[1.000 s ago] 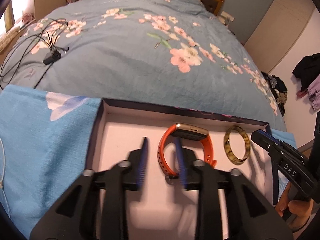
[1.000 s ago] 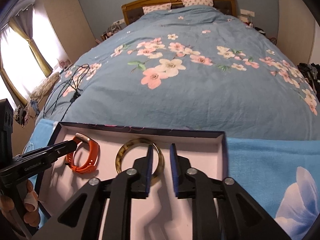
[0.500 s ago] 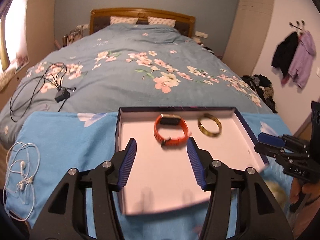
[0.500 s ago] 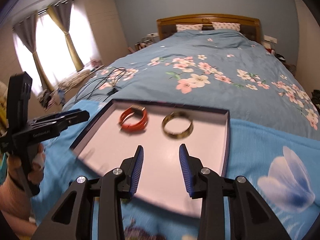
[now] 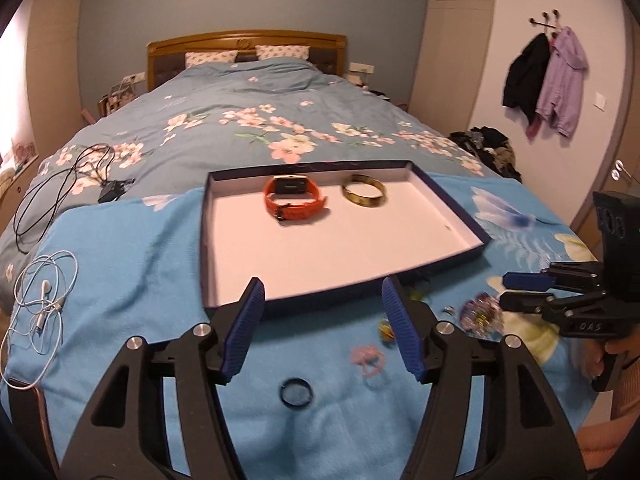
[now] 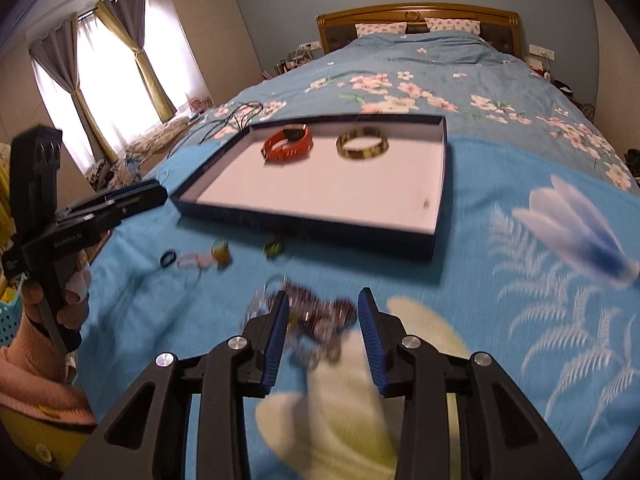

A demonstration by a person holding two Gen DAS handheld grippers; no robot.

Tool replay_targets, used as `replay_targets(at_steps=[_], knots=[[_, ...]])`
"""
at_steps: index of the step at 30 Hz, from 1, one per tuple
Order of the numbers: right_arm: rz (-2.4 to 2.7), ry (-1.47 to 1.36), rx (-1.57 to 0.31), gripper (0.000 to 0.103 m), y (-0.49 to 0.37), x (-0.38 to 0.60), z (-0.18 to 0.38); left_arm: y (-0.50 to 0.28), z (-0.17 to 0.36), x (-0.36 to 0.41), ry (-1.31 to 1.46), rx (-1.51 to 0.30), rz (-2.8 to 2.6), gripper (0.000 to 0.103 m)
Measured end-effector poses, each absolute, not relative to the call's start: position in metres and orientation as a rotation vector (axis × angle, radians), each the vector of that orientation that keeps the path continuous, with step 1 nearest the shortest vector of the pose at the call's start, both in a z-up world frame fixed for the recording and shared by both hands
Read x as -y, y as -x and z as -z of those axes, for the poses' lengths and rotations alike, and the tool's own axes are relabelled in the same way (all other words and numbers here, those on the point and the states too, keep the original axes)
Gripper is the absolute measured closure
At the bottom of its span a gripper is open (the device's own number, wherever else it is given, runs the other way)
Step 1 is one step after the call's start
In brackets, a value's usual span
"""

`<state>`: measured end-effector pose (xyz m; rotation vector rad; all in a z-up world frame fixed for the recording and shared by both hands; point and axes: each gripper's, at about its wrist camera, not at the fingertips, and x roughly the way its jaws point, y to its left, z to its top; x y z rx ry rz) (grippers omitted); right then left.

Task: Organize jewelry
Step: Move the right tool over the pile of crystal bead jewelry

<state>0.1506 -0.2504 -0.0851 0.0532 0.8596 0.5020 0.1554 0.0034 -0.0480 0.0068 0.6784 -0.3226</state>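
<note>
Jewelry: watch point(image 5: 294, 197) and bangle point(image 5: 363, 196) in tray point(image 5: 448, 204), our left gripper point(image 5: 323, 330) wide open, empty, right gripper point(image 6: 323, 336) parted around beads point(image 6: 316, 316) before tray.

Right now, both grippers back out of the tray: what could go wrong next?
1. The beaded tangle between the open right hand-held gripper fingers may snag, or only part may lift.
2. The black ring under the open left hand-held gripper lies flat on soft blanket; fingers may pinch fabric.
</note>
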Motion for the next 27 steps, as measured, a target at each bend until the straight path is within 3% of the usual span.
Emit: replay_targets(at_steps=[4, 8, 10, 12, 15, 22, 23, 25, 27], knots=[[-0.502, -0.052, -0.866, 0.07, -0.144, 0.247, 0.091, -0.144, 0.053, 0.008, -0.025, -0.678, 0.343, 0.041], [-0.505, -0.052, -0.866, 0.079, -0.144, 0.242, 0.095, -0.135, 0.059, 0.011, -0.021, -0.687, 0.347, 0.041], [-0.511, -0.052, -0.866, 0.084, -0.143, 0.241, 0.095, -0.135, 0.06, 0.01, -0.02, -0.689, 0.345, 0.039], [-0.523, -0.062, -0.865, 0.097, -0.142, 0.24, 0.094, -0.132, 0.063, 0.007, -0.012, -0.693, 0.342, 0.039], [-0.521, -0.051, -0.856, 0.102, -0.139, 0.239, 0.093, -0.132, 0.066, 0.005, -0.005, -0.705, 0.344, 0.039], [-0.543, -0.059, -0.806, 0.103, -0.13, 0.238, 0.081, -0.13, 0.068, 0.007, -0.013, -0.706, 0.355, 0.039], [-0.521, -0.056, -0.808, 0.1, -0.131, 0.239, 0.08, -0.13, 0.068, 0.007, -0.015, -0.702, 0.356, 0.039], [-0.494, -0.088, -0.82, 0.083, -0.136, 0.245, 0.083, -0.129, 0.068, 0.008, -0.016, -0.698, 0.363, 0.038], [-0.459, -0.081, -0.834, 0.079, -0.14, 0.246, 0.088, -0.128, 0.068, 0.009, -0.016, -0.698, 0.366, 0.037]])
